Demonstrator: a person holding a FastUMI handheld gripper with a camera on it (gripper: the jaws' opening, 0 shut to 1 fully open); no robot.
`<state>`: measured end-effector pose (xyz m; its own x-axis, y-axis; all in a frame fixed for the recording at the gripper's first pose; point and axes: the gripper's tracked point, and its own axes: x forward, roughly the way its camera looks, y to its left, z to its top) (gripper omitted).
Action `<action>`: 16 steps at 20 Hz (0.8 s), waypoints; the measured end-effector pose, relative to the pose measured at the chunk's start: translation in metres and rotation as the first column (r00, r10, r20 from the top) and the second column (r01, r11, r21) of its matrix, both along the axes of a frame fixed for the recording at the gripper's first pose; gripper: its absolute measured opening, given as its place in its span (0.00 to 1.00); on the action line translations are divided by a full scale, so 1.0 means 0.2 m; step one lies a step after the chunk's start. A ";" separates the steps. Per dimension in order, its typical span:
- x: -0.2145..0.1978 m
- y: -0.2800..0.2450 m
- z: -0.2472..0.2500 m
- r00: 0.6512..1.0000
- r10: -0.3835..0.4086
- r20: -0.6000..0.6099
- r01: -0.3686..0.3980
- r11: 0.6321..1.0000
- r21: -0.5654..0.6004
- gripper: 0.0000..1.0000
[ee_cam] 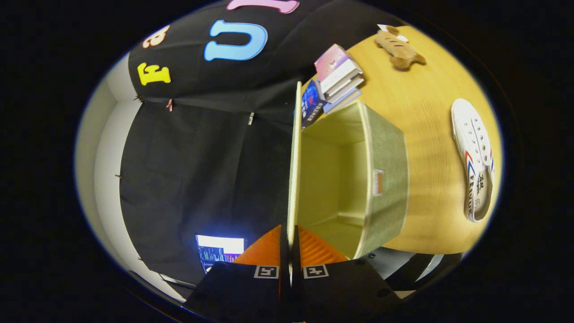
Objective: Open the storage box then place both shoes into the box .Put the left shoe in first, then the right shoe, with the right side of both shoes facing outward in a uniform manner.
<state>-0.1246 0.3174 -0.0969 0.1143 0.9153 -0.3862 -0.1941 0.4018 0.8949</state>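
The view is rolled on its side. My gripper (290, 233) is shut on the edge of the storage box's lid (294, 152), a thin pale panel seen edge-on running straight ahead from between my fingers. The lid stands raised off the grey-green fabric box (388, 170), whose pale empty inside (332, 179) faces me right beside the lid. One white sneaker (474, 157) with red and blue stripes lies on its sole on the wooden table (430, 112), beyond the box's outer wall.
A stack of books (338, 76) stands on the table just past the box's far end. A brown plush toy (398, 49) lies farther off on the table. A lit screen (219, 251) glows below the black cloth wall, near my fingers.
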 end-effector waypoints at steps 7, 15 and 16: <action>-0.07 0.30 0.18 0.994 0.069 0.080 -0.067 0.997 -0.026 0.05; -0.10 0.75 0.31 0.996 0.067 0.052 -0.067 0.998 0.012 0.05; -0.10 0.81 0.31 0.996 0.071 0.054 -0.071 0.997 0.012 0.05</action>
